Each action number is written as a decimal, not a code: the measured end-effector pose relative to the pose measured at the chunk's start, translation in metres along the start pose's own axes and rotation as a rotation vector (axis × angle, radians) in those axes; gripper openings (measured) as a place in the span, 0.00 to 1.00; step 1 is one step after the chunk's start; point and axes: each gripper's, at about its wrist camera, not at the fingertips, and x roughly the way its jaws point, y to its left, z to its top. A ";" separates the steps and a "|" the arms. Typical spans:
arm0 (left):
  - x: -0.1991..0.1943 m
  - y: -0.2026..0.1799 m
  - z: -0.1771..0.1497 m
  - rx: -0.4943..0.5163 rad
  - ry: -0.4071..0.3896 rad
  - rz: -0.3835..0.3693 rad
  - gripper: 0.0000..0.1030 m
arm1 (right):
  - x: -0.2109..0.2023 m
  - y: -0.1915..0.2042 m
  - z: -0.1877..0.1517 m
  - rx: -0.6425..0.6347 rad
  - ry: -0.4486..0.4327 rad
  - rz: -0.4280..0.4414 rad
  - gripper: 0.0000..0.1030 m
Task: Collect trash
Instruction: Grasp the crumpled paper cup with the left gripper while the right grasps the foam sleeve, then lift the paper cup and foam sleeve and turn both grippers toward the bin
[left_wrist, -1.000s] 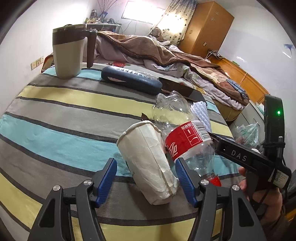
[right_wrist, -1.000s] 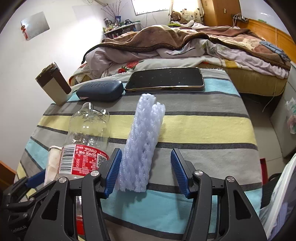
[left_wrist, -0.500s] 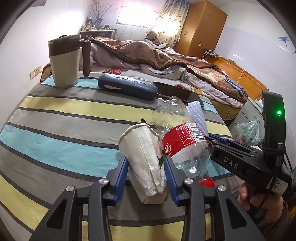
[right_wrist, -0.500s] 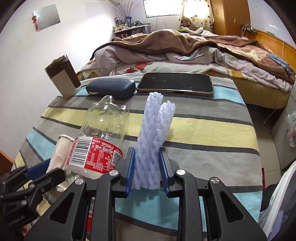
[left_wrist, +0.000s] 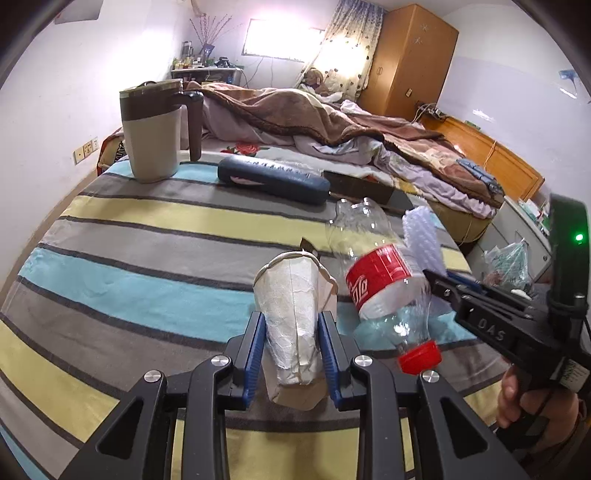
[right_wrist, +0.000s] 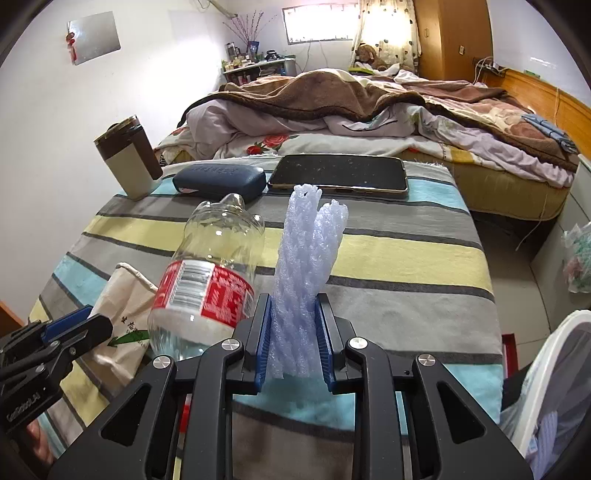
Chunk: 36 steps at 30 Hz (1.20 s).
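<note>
A second ago both were open; now my left gripper (left_wrist: 291, 349) has closed on the paper cup (left_wrist: 291, 325), my right gripper (right_wrist: 295, 339) on the foam net (right_wrist: 306, 280).

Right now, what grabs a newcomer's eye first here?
Both grippers are clamped at once: the left gripper on a crumpled white paper cup, the right gripper on a pale blue foam net sleeve. Between them a clear plastic bottle with a red label lies on the striped tablecloth.

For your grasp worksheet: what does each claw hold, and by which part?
Left claw: crumpled paper cup, gripped near its base. Right claw: foam net sleeve, gripped at its near end.
</note>
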 end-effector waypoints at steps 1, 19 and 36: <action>0.000 0.001 -0.001 -0.008 0.002 0.005 0.29 | -0.001 0.000 -0.001 0.000 -0.002 -0.001 0.25; 0.003 -0.004 -0.005 -0.001 0.026 0.018 0.29 | -0.017 -0.005 -0.008 0.024 -0.023 -0.015 0.25; -0.052 -0.032 -0.010 0.043 -0.058 -0.010 0.29 | -0.058 -0.014 -0.024 0.055 -0.078 -0.010 0.25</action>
